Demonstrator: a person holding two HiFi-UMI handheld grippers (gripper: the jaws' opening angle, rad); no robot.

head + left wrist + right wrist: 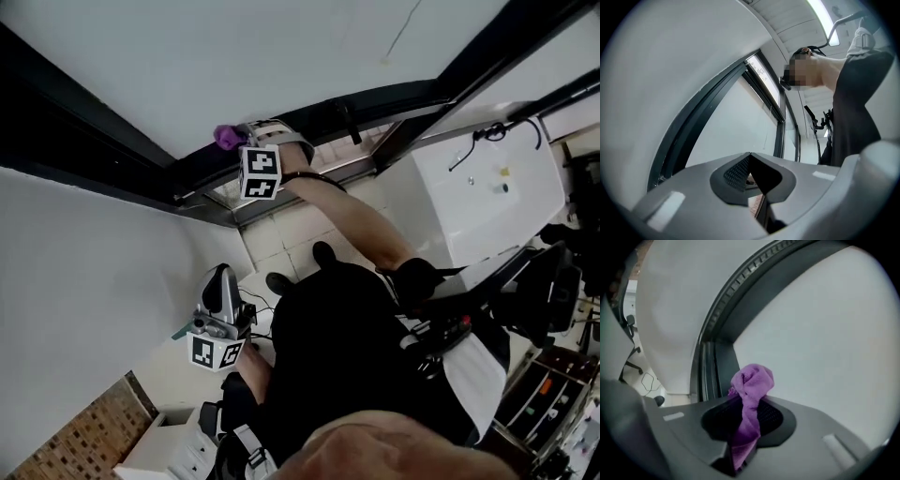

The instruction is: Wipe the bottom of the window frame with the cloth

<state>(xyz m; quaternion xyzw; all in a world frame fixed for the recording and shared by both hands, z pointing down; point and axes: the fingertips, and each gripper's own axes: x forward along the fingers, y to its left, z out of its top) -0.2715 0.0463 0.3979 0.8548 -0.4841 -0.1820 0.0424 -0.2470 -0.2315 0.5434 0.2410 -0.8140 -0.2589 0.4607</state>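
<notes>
A purple cloth is bunched between the jaws of my right gripper, which is shut on it. The cloth's tip sits right at the bottom rail of the dark window frame; whether it touches the rail I cannot tell. My left gripper hangs low beside the person's body, away from the window. Its jaws are shut with nothing between them. It points up along the frame.
A white wall fills the left below the window. A white cabinet stands to the right of the frame, above a tiled floor. A desk with equipment is at the far right. An office chair shows at the left.
</notes>
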